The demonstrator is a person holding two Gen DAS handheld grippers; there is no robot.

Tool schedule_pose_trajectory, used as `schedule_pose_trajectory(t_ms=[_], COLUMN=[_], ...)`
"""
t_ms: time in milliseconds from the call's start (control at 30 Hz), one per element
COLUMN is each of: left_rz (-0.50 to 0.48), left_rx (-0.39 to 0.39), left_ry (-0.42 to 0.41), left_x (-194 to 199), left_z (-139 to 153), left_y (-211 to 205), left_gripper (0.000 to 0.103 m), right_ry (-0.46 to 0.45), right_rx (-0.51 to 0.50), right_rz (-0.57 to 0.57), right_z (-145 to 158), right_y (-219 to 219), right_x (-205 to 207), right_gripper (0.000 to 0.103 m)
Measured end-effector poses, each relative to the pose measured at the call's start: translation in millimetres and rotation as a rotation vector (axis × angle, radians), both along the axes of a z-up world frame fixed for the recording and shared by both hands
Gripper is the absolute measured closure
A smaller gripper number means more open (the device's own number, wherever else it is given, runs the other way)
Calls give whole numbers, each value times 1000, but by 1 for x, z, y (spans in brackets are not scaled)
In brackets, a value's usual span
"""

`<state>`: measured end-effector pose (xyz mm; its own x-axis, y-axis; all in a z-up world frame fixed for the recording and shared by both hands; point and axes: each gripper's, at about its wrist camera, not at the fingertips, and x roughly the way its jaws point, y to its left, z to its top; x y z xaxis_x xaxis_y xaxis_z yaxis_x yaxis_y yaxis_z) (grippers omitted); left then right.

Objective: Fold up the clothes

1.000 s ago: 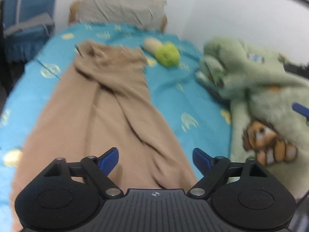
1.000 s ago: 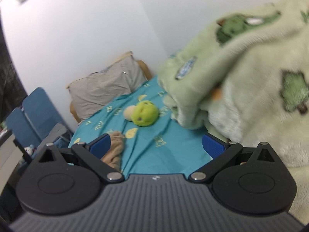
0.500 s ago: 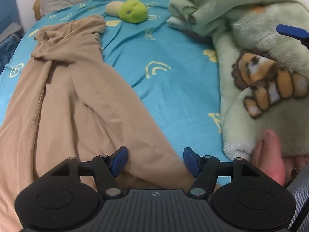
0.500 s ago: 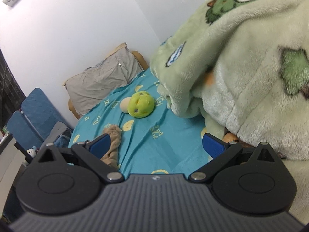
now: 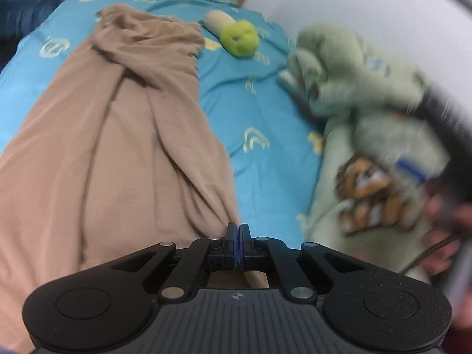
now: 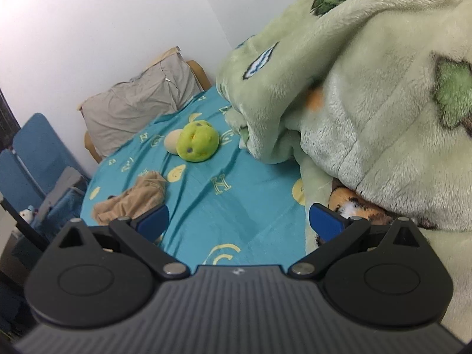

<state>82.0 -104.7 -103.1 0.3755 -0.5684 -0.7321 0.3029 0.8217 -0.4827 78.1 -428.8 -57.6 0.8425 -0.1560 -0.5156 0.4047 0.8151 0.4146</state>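
Observation:
A long tan garment (image 5: 118, 147) lies stretched along the blue bedsheet (image 5: 259, 112), rumpled at its far end. My left gripper (image 5: 237, 236) sits at the garment's near right edge with its blue pads pressed together on the cloth. In the right wrist view only the crumpled far end of the tan garment (image 6: 135, 197) shows. My right gripper (image 6: 239, 224) hovers open over the blue bedsheet (image 6: 236, 206) with nothing between its fingers. In the left wrist view it appears as a blur at the right, held by a hand (image 5: 442, 215).
A thick pale-green fleece blanket (image 6: 368, 88) with animal prints is heaped along the right side against the wall. A yellow-green plush toy (image 6: 196, 140) lies mid-bed, a grey pillow (image 6: 138, 103) at the head. Blue chairs (image 6: 29, 159) stand left of the bed.
My left gripper has gone from open to shut at the garment's near right edge. The right gripper stayed open and drifted slightly along the bed.

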Motion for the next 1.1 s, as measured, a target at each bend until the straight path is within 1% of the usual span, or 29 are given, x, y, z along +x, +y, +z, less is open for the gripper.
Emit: schedule_pose_trajectory(t_ms=[67, 100, 167, 233, 333, 400, 467, 500, 533, 567, 600, 633, 667, 733, 800, 867, 933, 1000, 1067, 1100], left_rz=[36, 54, 96, 117, 129, 149, 143, 138, 136, 145, 160, 178, 202, 251, 302, 298, 285, 274, 267, 262], left_rx=[-42, -45, 1, 56, 109, 107, 86, 75, 71, 79, 90, 103, 122, 175, 197, 210, 250, 312, 338, 345], left_ry=[30, 41, 55, 77, 123, 138, 140, 139, 135, 125, 115, 103, 90, 65, 103, 174, 197, 220, 262, 276], left_x=[6, 9, 15, 23, 32, 32, 30, 29, 28, 26, 24, 22, 21, 21, 24, 30, 33, 36, 37, 37], left_z=[10, 13, 13, 7, -7, -11, -9, -7, -5, -2, 0, 2, 3, 2, -8, -21, -28, -32, -36, -37], left_y=[30, 44, 69, 87, 103, 111, 118, 122, 125, 128, 132, 137, 143, 154, 161, 160, 154, 148, 148, 148], left_gripper=[102, 102, 102, 102, 101, 101, 98, 90, 79, 72, 57, 44, 39, 24, 23, 23, 23, 23, 23, 23], right_ry=[6, 9, 16, 30, 52, 70, 99, 113, 131, 149, 168, 187, 206, 255, 315, 375, 441, 489, 523, 539], right_rx=[-9, -14, -25, -15, 46, 120, 184, 216, 239, 250, 261, 272, 280, 300, 322, 344, 349, 340, 342, 343], right_rz=[8, 12, 31, 62, 163, 246, 328, 369, 404, 439, 474, 509, 536, 572, 592, 612, 633, 644, 649, 651], right_z=[0, 0, 0, -4, -12, -20, -29, -34, -37, -40, -43, -46, -49, -56, -66, -76, -87, -93, -98, -100], right_y=[5, 7, 13, 18, 29, 37, 49, 55, 63, 72, 80, 89, 98, 113, 127, 141, 156, 166, 173, 176], right_x=[1, 2, 4, 7, 16, 22, 26, 29, 30, 31, 32, 33, 32, 31, 30, 29, 29, 27, 25, 23], right_gripper=[0, 0, 0, 0, 0, 0, 0, 0, 0, 0, 0, 1, 1, 1, 1, 1, 1, 1, 3, 7])
